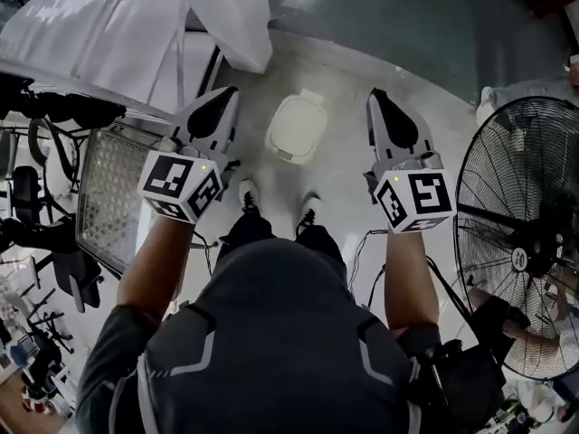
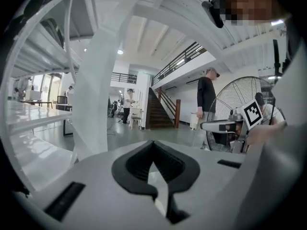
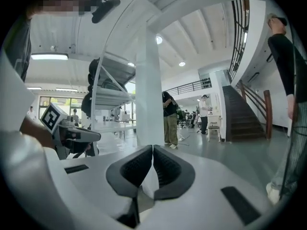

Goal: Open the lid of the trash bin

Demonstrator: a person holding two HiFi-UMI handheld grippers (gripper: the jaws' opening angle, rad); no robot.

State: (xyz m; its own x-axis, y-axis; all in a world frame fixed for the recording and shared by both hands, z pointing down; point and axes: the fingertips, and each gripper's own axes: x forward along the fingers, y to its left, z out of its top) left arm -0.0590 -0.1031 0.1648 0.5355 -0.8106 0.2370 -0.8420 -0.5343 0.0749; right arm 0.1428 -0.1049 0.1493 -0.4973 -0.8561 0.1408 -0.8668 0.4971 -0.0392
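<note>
While the left hand-held gripper and right hand-held gripper are closed, empty, the trash bin sits between them.

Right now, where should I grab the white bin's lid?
Probably the near rim of the white rounded plastic trash bin lid, coming down from above on your side: the small tab on its far edge looks like the hinge.
</note>
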